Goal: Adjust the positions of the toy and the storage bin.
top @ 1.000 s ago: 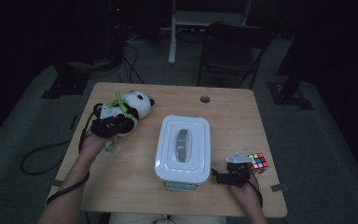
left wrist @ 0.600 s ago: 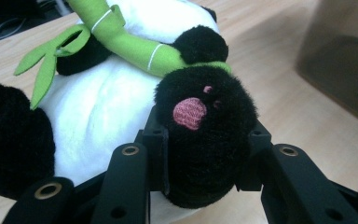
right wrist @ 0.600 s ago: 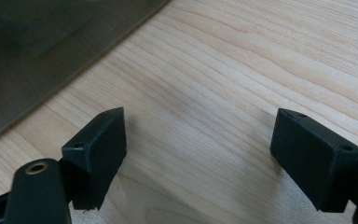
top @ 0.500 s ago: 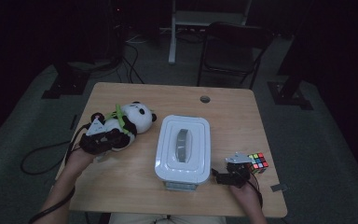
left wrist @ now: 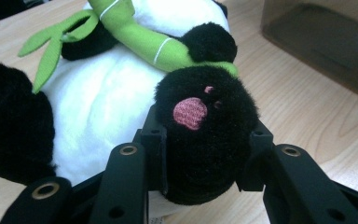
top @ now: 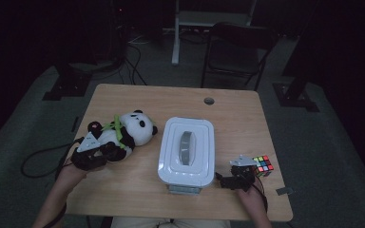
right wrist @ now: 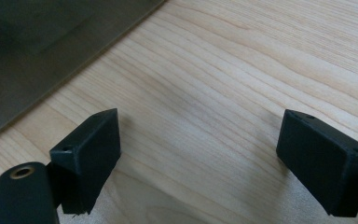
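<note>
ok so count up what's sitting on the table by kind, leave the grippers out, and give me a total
Plush panda: 1
White lidded storage box: 1
Colour puzzle cube: 1
Total: 3

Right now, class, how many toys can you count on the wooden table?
2. The plush panda lies left of the white lidded box, one foot between the left tool jaws. The colour cube sits at the right, beside the right tool. The box may hide more.
</note>
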The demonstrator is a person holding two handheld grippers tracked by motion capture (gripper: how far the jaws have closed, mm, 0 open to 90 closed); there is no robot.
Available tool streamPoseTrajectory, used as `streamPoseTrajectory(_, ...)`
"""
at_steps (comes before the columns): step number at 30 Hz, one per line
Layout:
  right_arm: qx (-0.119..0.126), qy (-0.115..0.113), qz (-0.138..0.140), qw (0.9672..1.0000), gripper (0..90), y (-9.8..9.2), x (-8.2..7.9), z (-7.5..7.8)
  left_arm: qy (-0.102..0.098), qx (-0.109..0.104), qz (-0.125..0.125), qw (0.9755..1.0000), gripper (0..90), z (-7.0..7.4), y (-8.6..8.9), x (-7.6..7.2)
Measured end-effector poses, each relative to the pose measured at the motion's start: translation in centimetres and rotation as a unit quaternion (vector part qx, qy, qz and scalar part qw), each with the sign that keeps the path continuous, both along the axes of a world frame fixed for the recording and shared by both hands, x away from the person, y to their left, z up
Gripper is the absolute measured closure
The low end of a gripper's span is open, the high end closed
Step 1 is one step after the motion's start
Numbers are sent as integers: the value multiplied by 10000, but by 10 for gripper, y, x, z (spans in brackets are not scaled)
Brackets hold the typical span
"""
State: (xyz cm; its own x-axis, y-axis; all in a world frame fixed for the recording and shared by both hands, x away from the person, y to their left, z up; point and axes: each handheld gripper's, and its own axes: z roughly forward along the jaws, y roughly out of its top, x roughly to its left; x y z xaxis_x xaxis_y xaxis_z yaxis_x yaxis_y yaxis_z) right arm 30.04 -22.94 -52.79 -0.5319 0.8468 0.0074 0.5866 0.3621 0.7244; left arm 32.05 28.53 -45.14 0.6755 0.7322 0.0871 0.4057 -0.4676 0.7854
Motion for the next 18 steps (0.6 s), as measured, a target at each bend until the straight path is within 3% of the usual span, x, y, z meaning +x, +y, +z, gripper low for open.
streamPoseTrajectory(1, 1, 1, -1, 10000, 132, 0, 0, 0, 42, -43, -5, 10000, 597, 1, 0, 0)
streamPoseTrajectory(5, 4, 2, -1, 10000, 132, 0, 0, 0, 72, -290, -79, 9995, 367, 9, 0, -4)
streamPoseTrajectory(8, 3, 1, -2, 10000, 132, 0, 0, 0, 183, -337, -154, 9991, 195, 14, -1, -7)
streamPoseTrajectory(16, 47, 15, -1, 10000, 132, -1, 0, 0, 110, -408, -92, 9991, 82, 17, -4, -12)
streamPoseTrajectory(18, 51, 15, -1, 10000, 132, -1, 0, 0, 168, -487, -108, 9986, 4, 18, -4, -12)
